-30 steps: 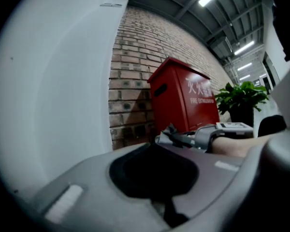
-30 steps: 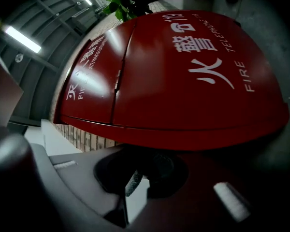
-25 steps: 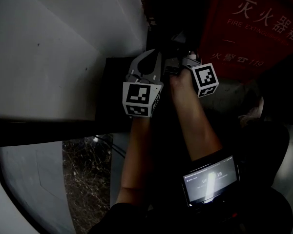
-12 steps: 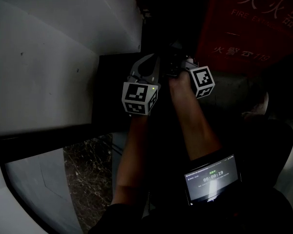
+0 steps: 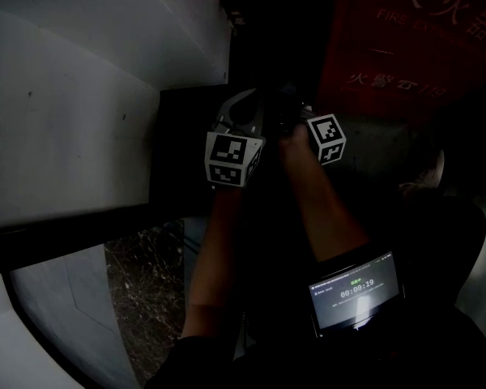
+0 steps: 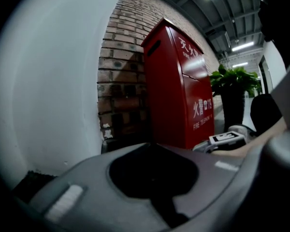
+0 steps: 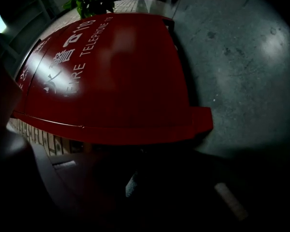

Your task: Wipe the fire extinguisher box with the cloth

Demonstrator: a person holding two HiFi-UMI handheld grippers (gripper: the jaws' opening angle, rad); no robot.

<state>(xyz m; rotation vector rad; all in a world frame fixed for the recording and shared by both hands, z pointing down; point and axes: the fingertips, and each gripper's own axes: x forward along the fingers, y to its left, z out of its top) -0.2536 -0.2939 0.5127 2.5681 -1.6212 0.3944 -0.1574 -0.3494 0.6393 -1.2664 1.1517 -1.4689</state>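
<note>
The red fire extinguisher box (image 5: 405, 39) with white lettering stands at the upper right, on a grey floor against a brick wall. The left gripper view shows the red box (image 6: 179, 86) upright ahead, and the right gripper view shows the red box (image 7: 111, 76) close up and filling the frame. My left gripper (image 5: 255, 97) is held just left of the box, its grey jaws (image 6: 152, 145) shut tip to tip with nothing between them. My right gripper (image 5: 292, 108) is beside it, with its jaws lost in shadow. I can make out no cloth.
A white wall (image 5: 73, 96) fills the left, with dark stone floor (image 5: 142, 282) below. A potted plant (image 6: 234, 81) stands beyond the box. A lit screen (image 5: 356, 290) with a timer sits on the right forearm. A shoe (image 5: 425, 177) shows at right.
Both grippers stay side by side; the right one's marker cube has drawn a little closer to the left. The box has slid upward in the head view.
</note>
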